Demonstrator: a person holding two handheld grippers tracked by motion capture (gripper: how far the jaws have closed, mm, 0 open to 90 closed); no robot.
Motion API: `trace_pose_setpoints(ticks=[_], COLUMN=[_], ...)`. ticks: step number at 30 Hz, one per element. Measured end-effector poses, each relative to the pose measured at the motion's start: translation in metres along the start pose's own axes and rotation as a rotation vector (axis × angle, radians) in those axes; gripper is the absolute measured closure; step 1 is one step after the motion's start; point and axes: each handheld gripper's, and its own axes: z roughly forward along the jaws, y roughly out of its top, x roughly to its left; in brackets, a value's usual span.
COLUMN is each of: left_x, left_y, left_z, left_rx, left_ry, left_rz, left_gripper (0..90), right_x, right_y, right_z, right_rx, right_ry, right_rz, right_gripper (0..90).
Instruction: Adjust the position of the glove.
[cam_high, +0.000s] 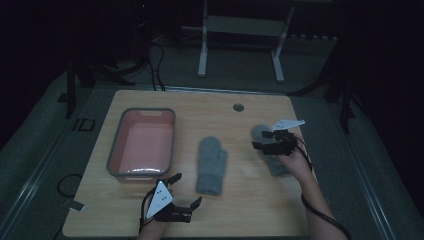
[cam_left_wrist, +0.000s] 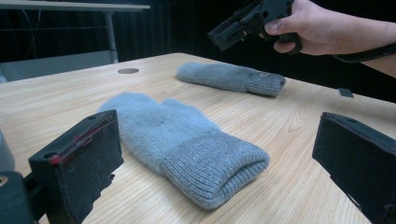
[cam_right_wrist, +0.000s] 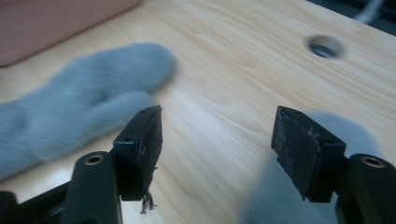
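The right gripper (cam_high: 263, 142) hovers with jaws apart and empty above the far mitten (cam_high: 274, 156), which lies right of the pink bin (cam_high: 142, 142); coming down off-centre, one pad could snag loose fuzz and drag the soft knit. The left gripper (cam_high: 186, 189), wide open and empty, sits below the bin beside the near mitten (cam_high: 211, 165), fluffy with a ribbed cuff.

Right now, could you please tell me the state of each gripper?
Left gripper: open, holding nothing.
Right gripper: open, holding nothing, above the right mitten.
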Motion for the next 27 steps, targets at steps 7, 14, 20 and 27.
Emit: trace_pose_setpoints(ticks=[7,14,20,27], left_x=[0.0,0.0,-0.001,0.0], left_y=[0.0,0.0,-0.001,0.0], left_z=[0.0,0.0,0.0,0.0], left_rx=[0.003,0.002,0.007,0.002], left_ry=[0.0,-0.002,-0.001,0.003], left_rz=[0.001,-0.002,0.004,0.004], left_gripper=[1.7,1.7,1.7,1.7], right_x=[-0.026,-0.04,-0.038,-0.027], right_y=[-0.027,-0.058,-0.072,-0.069], right_z=[-0.006,0.011,0.017,0.014], right_rx=[0.06,0.12,0.091,0.079], right_ry=[-0.127,-0.162,-0.179,-0.237], right_rz=[0.052,0.101,0.11,0.207], right_gripper=[40.1,45.8,60.0,80.1])
